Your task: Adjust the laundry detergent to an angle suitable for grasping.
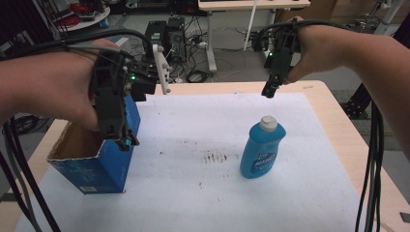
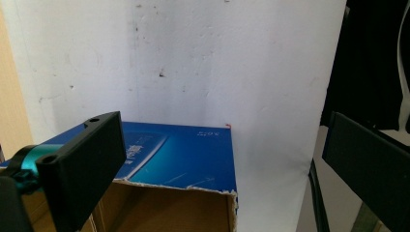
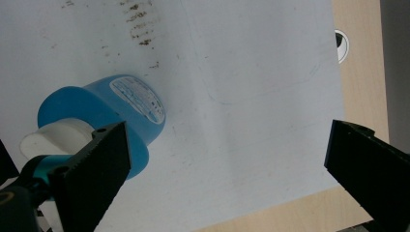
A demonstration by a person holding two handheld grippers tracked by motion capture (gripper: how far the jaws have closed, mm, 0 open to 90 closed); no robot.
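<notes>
Left gripper (image 1: 126, 137) hangs over the open box (image 1: 96, 162), its jaws spread wide and holding nothing; its own view looks down into the box's brown inside and along a torn top edge. Well apart from the box, out on the white sheet (image 1: 193, 193), stands the bottle (image 1: 261, 147), upright, white cap on. Right gripper (image 1: 268, 92) hovers above the bottle, jaws also wide apart and empty; its view shows the bottle's back label, which the high view hides.

light: dim, even, overhead | shadows: soft, faint | focus: slightly soft, grainy | glare: none
</notes>
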